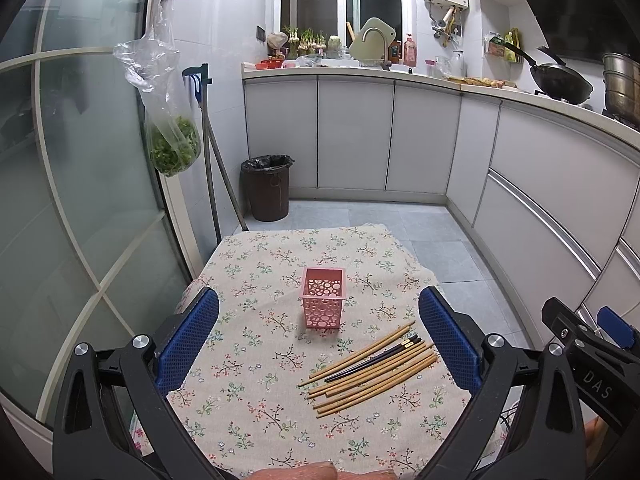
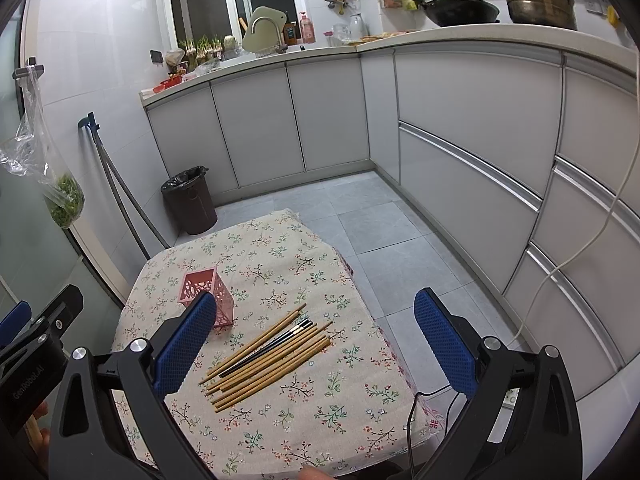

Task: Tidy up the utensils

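Both grippers, left and right, hang wide and empty above the table, likely poised to gather the chopsticks piled at the holder's four o'clock.

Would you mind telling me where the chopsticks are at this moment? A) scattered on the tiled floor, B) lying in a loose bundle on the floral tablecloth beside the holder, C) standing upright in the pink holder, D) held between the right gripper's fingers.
B: the chopsticks lie flat in a loose bundle on the floral tablecloth, apart from the pink holder, and both the left gripper and the right gripper are open with nothing between their fingers.
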Demonstrator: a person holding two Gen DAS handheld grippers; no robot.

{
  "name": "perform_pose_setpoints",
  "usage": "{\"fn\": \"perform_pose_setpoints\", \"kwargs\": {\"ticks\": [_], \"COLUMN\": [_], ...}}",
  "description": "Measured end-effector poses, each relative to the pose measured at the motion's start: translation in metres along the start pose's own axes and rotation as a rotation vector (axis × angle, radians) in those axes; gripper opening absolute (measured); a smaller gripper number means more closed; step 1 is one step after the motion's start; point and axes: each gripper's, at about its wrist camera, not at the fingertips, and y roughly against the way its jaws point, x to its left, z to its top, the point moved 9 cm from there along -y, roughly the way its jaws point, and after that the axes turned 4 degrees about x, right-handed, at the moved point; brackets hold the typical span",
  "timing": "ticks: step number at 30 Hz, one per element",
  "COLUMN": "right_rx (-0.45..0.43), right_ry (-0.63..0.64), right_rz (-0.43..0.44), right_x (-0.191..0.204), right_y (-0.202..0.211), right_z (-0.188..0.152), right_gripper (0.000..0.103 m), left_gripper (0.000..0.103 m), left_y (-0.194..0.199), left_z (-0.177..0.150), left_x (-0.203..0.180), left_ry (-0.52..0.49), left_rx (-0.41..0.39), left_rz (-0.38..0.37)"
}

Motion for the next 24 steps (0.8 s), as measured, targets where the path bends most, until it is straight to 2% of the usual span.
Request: {"fn": "perform_pose_setpoints", "kwargs": {"ticks": [24], "right_rx": [0.025], "right_ry": [0.001], "right_rz": [0.008], "right_x": [0.0], "right_y": [-0.012], "right_z": [-0.001], "right_gripper": [0.096], "left_gripper": [0.096], "left_y": [-0.011], "left_z": [-0.003], "left_x": [-0.001], "left_ry": [-0.018], "left_rx": [0.017], "left_rz": [0.01]}}
